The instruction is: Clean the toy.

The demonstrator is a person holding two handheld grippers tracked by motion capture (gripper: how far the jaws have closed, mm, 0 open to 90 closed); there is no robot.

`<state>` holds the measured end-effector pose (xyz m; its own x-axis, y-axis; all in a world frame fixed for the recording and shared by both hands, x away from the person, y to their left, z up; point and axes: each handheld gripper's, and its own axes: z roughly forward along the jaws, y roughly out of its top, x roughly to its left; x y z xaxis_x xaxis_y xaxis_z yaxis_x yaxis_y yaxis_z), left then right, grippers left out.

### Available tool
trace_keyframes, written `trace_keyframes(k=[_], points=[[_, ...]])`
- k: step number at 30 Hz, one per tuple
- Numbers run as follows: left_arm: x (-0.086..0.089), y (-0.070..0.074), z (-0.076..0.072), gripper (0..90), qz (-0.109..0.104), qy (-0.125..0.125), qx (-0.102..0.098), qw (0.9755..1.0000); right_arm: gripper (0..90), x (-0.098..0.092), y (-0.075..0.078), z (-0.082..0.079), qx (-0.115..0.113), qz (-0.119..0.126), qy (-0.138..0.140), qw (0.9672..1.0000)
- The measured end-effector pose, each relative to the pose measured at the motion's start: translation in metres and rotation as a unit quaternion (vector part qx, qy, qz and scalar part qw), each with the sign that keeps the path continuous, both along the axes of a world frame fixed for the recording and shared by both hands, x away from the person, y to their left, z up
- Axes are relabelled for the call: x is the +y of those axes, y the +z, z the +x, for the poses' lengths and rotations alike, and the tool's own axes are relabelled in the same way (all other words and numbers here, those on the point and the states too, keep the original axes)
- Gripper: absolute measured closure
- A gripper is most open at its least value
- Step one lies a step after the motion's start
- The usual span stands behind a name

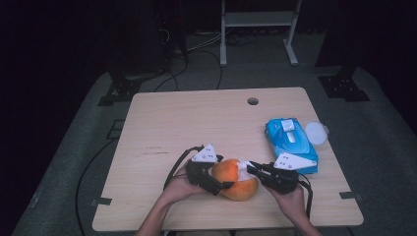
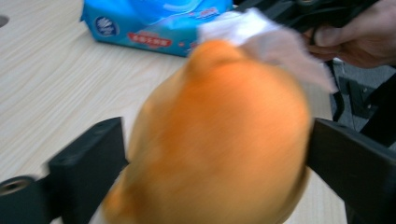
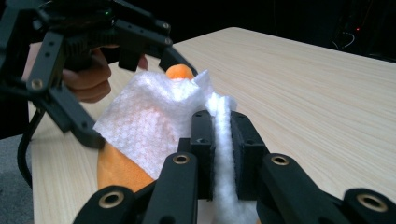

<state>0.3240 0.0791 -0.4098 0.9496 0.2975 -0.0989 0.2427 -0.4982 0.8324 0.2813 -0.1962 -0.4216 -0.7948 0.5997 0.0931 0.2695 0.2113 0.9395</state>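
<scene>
Wiping an orange plush toy with a white tissue, one gripper on each.

My left gripper (image 1: pixel 220 183) is clamped around the orange plush toy (image 1: pixel 235 179), low and centre in the high view; my right gripper (image 3: pixel 219 123) pinches a white wet wipe (image 3: pixel 154 123) between closed jaws and presses it against the toy's top (its orange tip pokes above the tissue). Right of them, a blue wipes pack (image 1: pixel 290 140) lies on the wooden table (image 1: pixel 196 123), a white lid (image 1: pixel 315 132) just beside it.

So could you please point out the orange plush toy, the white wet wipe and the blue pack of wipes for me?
orange plush toy (image 1: pixel 238 185): high view, its lower body.
white wet wipe (image 3: pixel 149 116): right gripper view, the spread sheet's middle.
blue pack of wipes (image 1: pixel 282 142): high view, the wrapper's left part.
</scene>
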Motion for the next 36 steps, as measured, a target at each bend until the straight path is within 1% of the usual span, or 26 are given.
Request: trace_keyframes(k=[1, 3, 4, 5, 8, 9, 10, 11, 12, 14, 15, 16, 17, 18, 19, 21, 22, 23, 24, 26, 28, 30, 32, 33, 35, 36], points=[[0.002, -0.003, 0.002, 2.8, -0.005, -0.002, 0.010, 0.9999, 80.3, -0.001, 0.000, 0.000, 0.000, -0.001, -0.001, 1.0000], [0.006, -0.010, 0.008, 2.7, -0.009, -0.012, 0.030, 0.9994, 80.3, -0.003, -0.001, 0.000, 0.003, -0.006, -0.004, 1.0000], [0.008, -0.013, 0.010, 2.6, -0.021, -0.010, 0.038, 0.9990, 80.3, -0.005, -0.002, 0.000, 0.005, -0.007, -0.006, 0.9999], [0.010, -0.016, 0.011, 2.5, -0.029, -0.010, 0.042, 0.9987, 80.3, -0.006, -0.003, 0.000, 0.006, -0.011, -0.007, 0.9999], [0.012, -0.020, 0.015, 3.4, -0.039, -0.016, 0.058, 0.9974, 80.3, -0.008, -0.005, 0.000, 0.010, -0.012, -0.010, 0.9998], [0.011, -0.020, 0.013, 7.7, -0.038, -0.022, 0.054, 0.9976, 80.3, -0.007, -0.004, 0.000, 0.009, -0.011, -0.010, 0.9998], [0.011, -0.017, 0.011, 14.7, -0.041, -0.022, 0.043, 0.9980, 80.3, -0.006, -0.004, -0.001, 0.008, -0.009, -0.010, 0.9999], [0.010, -0.013, 0.008, 21.9, -0.043, -0.019, 0.037, 0.9982, 80.3, -0.005, -0.002, -0.001, 0.007, -0.008, -0.011, 0.9999], [0.009, -0.007, 0.006, 27.3, -0.040, -0.018, 0.028, 0.9986, 80.3, -0.003, 0.000, -0.002, 0.004, -0.005, -0.013, 0.9999], [0.007, 0.005, 0.000, 32.8, -0.044, -0.006, 0.004, 0.9990, 80.6, -0.003, 0.004, -0.001, -0.002, 0.003, -0.019, 0.9998], [0.007, 0.012, -0.003, 34.3, -0.045, -0.003, -0.005, 0.9990, 80.6, -0.004, 0.006, 0.000, -0.005, 0.013, -0.022, 0.9997], [0.007, 0.018, -0.005, 34.9, -0.039, 0.003, -0.015, 0.9991, 80.6, -0.005, 0.007, 0.002, -0.001, 0.025, -0.023, 0.9994], [0.006, 0.022, -0.008, 35.0, -0.025, 0.010, -0.028, 0.9992, 80.6, -0.006, 0.008, 0.004, 0.001, 0.032, -0.022, 0.9992], [0.004, 0.023, -0.009, 35.0, -0.007, 0.015, -0.039, 0.9991, 80.6, -0.005, 0.008, 0.006, 0.003, 0.032, -0.022, 0.9993], [0.002, 0.021, -0.009, 34.9, 0.010, 0.019, -0.042, 0.9989, 80.6, -0.003, 0.007, 0.007, 0.004, 0.022, -0.022, 0.9995], [0.000, 0.011, -0.007, 34.2, 0.030, 0.024, -0.027, 0.9989, 80.6, 0.001, 0.001, 0.012, 0.016, 0.006, -0.023, 0.9996], [0.000, 0.007, -0.006, 33.9, 0.023, 0.028, -0.023, 0.9990, 80.5, 0.001, -0.002, 0.014, 0.021, 0.004, -0.023, 0.9995], [0.001, 0.007, -0.005, 33.6, 0.017, 0.031, -0.021, 0.9991, 80.6, 0.000, -0.002, 0.014, 0.021, 0.006, -0.025, 0.9994], [0.000, 0.008, -0.005, 33.2, 0.022, 0.033, -0.022, 0.9990, 80.6, -0.002, 0.000, 0.014, 0.017, 0.010, -0.026, 0.9995], [-0.004, 0.008, -0.006, 32.2, 0.020, 0.035, -0.030, 0.9988, 80.6, -0.004, 0.011, 0.011, 0.002, 0.025, -0.025, 0.9994], [-0.010, 0.008, -0.009, 31.1, 0.023, 0.034, -0.042, 0.9983, 80.6, -0.003, 0.023, 0.006, -0.020, 0.030, -0.023, 0.9991], [-0.015, 0.009, -0.011, 30.5, 0.024, 0.033, -0.051, 0.9979, 80.6, 0.001, 0.031, 0.001, -0.039, 0.029, -0.016, 0.9987], [-0.018, 0.009, -0.013, 30.3, 0.023, 0.034, -0.057, 0.9975, 80.6, 0.007, 0.033, -0.003, -0.049, 0.022, -0.008, 0.9985], [-0.020, 0.009, -0.013, 30.1, 0.024, 0.033, -0.059, 0.9974, 80.6, 0.010, 0.032, -0.005, -0.051, 0.014, -0.004, 0.9986], [-0.021, 0.008, -0.014, 28.8, 0.024, 0.034, -0.059, 0.9974, 80.6, 0.014, 0.027, -0.005, -0.050, -0.005, -0.006, 0.9987], [-0.021, 0.008, -0.014, 27.4, 0.023, 0.032, -0.060, 0.9974, 80.7, 0.014, 0.024, -0.003, -0.046, -0.007, -0.007, 0.9989]])
